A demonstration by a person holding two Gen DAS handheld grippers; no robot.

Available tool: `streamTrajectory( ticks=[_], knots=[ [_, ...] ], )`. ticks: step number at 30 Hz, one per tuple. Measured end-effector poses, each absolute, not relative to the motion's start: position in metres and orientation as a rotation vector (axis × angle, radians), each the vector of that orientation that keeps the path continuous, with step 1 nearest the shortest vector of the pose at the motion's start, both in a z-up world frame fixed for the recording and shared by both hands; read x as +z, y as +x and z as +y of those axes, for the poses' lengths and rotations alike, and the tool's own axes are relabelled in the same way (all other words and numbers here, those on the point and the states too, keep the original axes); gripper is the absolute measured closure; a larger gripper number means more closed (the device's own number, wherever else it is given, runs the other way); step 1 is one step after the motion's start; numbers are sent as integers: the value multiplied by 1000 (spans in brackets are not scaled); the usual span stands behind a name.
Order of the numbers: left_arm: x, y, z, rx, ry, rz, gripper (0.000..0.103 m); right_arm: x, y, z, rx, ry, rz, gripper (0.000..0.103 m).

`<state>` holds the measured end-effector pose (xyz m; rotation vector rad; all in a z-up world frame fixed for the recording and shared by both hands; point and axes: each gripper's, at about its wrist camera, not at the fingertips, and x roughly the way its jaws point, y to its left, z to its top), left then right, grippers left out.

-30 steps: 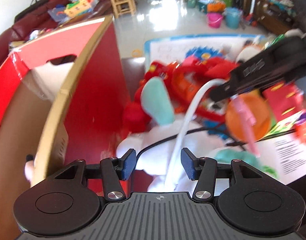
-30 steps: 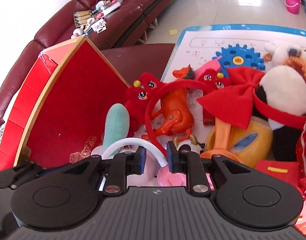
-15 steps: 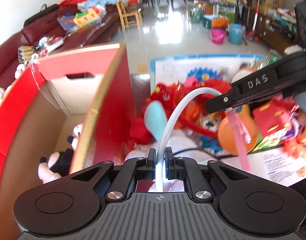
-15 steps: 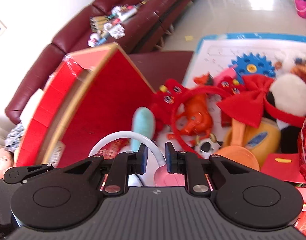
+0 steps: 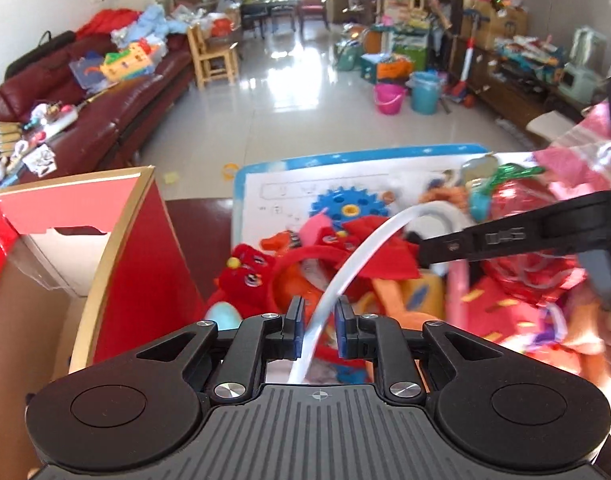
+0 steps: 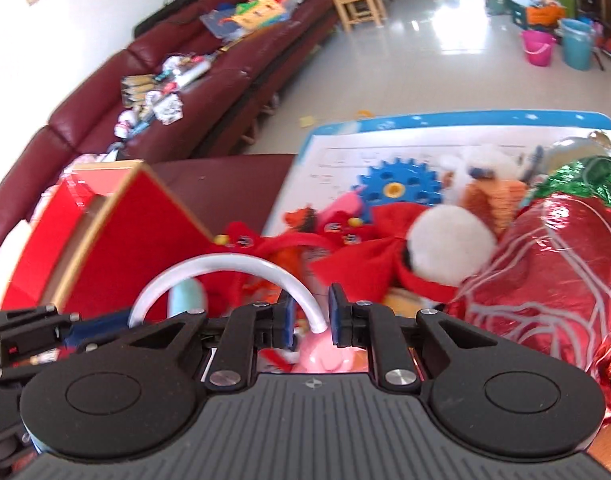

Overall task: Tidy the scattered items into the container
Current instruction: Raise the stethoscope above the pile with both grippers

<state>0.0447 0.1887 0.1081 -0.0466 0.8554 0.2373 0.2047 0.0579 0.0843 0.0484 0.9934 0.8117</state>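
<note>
A white curved headband [image 5: 361,252] arcs above the toy pile, one end running between the blue pads of my left gripper [image 5: 319,330]. Those jaws are opening, and a gap shows on each side of the band. The other end, with a pink piece under it, sits in my right gripper [image 6: 311,320], which is shut on the headband [image 6: 225,264]. From the left wrist view the right gripper [image 5: 421,246] reaches in from the right. The red cardboard box [image 5: 145,240] stands open to the left, also visible as the red box [image 6: 137,236] in the right wrist view.
Piled on the white mat [image 5: 289,188] are a blue gear [image 6: 399,188], red plush toys [image 5: 245,276], a red bow [image 6: 361,256], a white plush [image 6: 449,248] and a red foil balloon [image 6: 545,272]. A dark red sofa [image 6: 209,92] runs behind the box.
My left gripper shut on the headband half a second ago and its jaws have since parted. Both grippers have risen and tipped up, lifting the headband off the pile.
</note>
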Motion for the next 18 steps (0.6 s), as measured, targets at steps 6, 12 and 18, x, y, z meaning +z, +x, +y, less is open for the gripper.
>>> streamTrajectory(
  ticks=[6,12,18],
  knots=[
    [69,52,207,299,-2,962,61,75,216,71,801,2,979,87],
    [47,47,216,318,-2,1016,59,73,216,74,802,-12,976,87],
    [45,51,219,306,-23,1013,86,74,214,77,791,-33,972,87]
  ],
)
